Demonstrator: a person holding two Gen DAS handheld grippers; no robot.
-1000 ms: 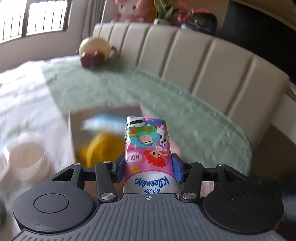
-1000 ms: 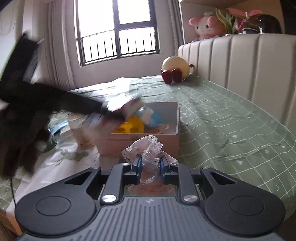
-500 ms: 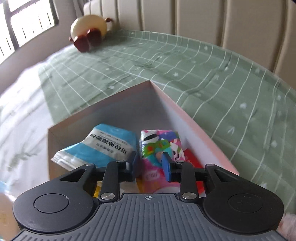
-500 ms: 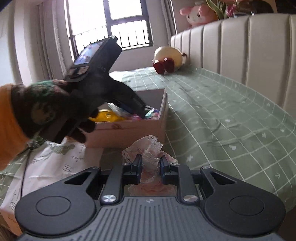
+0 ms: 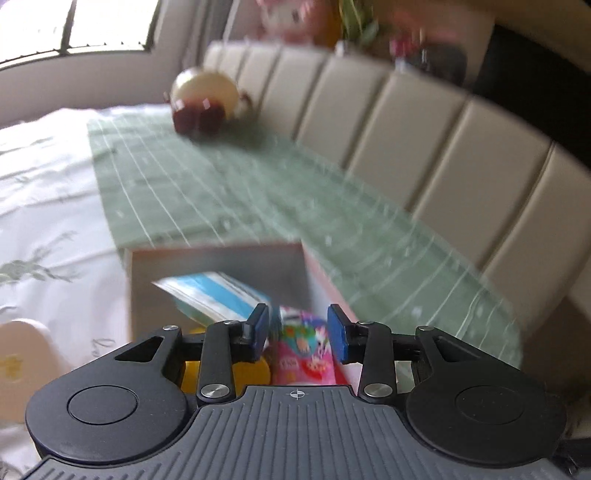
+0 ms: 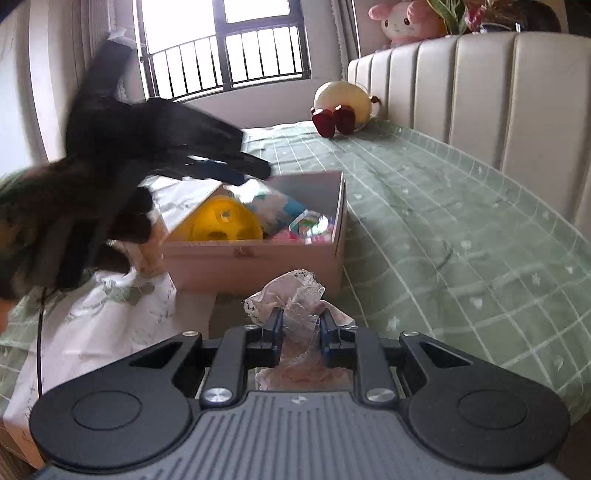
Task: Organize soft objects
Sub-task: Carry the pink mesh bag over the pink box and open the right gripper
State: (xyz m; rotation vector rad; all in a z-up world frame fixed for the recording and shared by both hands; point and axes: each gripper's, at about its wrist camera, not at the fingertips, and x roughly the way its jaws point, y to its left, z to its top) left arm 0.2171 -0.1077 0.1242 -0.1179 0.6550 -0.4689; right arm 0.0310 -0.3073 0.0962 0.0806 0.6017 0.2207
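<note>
An open cardboard box [image 5: 221, 262] stands on the bed and holds a blue tissue pack [image 5: 218, 295], a yellow ball [image 5: 255, 369] and a pink cartoon tissue pack [image 5: 306, 350]. My left gripper [image 5: 297, 325] hovers over the box's near end, blurred. Its jaws are opening, and the pink pack lies below the gap with the pads off it. In the right wrist view the same box [image 6: 258, 258] sits ahead, with a gloved hand [image 6: 74, 206] holding the left gripper [image 6: 255, 171] above it. My right gripper [image 6: 298, 325] is shut on a crumpled white lace cloth [image 6: 295, 291], just short of the box.
A green checked cloth [image 6: 443, 221] covers the bed up to a padded headboard [image 6: 480, 92]. A round cream plush with red feet [image 6: 341, 103] sits at the far end. A pink bunny plush [image 6: 402, 18] stands above the headboard. A pale round object [image 5: 22, 354] lies left of the box.
My left gripper carried the pink tissue pack down into the box, let it go and drew back up and away. The right gripper stayed shut on the lace cloth.
</note>
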